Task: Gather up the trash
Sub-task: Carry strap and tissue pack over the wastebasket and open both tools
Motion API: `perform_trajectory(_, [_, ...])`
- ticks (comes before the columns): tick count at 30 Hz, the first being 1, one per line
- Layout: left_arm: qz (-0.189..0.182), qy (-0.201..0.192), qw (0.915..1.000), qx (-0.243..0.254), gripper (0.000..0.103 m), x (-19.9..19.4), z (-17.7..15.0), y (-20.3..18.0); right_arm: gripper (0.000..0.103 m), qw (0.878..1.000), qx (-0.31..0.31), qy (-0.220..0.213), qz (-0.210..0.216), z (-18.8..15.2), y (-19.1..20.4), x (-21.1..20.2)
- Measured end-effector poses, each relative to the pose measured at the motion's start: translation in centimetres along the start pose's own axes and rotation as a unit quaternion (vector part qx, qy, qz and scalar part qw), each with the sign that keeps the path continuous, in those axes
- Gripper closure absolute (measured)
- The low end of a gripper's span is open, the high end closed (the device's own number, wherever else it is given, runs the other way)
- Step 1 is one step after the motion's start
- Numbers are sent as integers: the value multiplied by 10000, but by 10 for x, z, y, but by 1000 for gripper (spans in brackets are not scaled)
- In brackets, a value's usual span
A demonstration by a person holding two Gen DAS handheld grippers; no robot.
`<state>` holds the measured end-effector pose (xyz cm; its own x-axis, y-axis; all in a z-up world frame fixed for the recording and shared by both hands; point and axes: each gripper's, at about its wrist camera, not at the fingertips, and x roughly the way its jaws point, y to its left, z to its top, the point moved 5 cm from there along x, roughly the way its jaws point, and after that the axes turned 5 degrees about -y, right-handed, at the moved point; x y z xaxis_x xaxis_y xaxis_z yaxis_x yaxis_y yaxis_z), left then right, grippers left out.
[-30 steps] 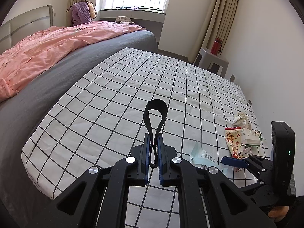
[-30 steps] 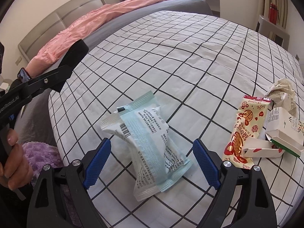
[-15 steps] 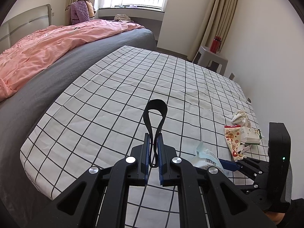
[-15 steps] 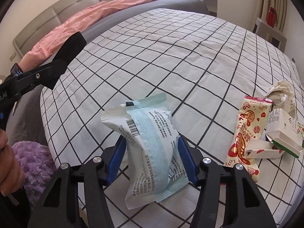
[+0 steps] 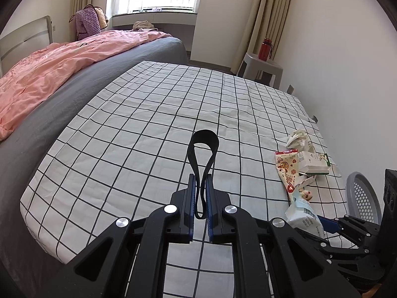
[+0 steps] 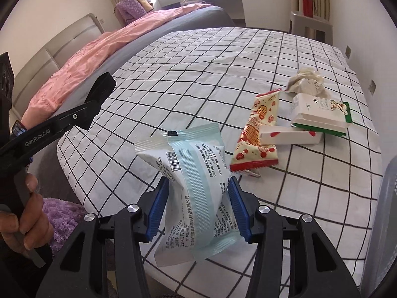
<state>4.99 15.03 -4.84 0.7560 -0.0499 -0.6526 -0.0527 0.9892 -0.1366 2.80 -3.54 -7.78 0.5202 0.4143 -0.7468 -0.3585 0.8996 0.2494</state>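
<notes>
A pale blue and white packet (image 6: 193,173) hangs just above the checked sheet (image 6: 198,74). The blue pads of my right gripper (image 6: 198,181) press on both its sides, the jaws still closing. Further right on the sheet lie a red and cream snack wrapper (image 6: 258,134), a small white box with red dots (image 6: 290,135), a white and green carton (image 6: 320,114) and a crumpled tissue (image 6: 306,83). My left gripper (image 5: 200,176) is shut on a black strap loop (image 5: 204,135) above the sheet. In the left wrist view the packet (image 5: 304,213) shows at the lower right.
A grey perforated basket (image 5: 362,193) stands off the sheet's right corner, by the white wall. A grey bed with a pink duvet (image 5: 49,74) lies to the left. At the far end a stool (image 5: 263,68) carries a red bottle. A person's hand (image 6: 22,213) holds the left gripper's handle.
My right jaws went from wide around the packet to clamped on it, then lifted it off the sheet and swung right. The left gripper drifted a little, still holding the strap.
</notes>
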Motion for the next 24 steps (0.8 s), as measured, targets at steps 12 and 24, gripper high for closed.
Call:
perform_trajectory(12, [-374, 40, 9977, 562, 95, -3, -11, -68, 55, 9936, 811, -473, -634, -25, -79, -78])
perform_trajectory(24, [-805, 180, 9874, 1350, 95, -8, -36, -161, 55, 9736, 1550, -915, -1401, -67, -176, -151])
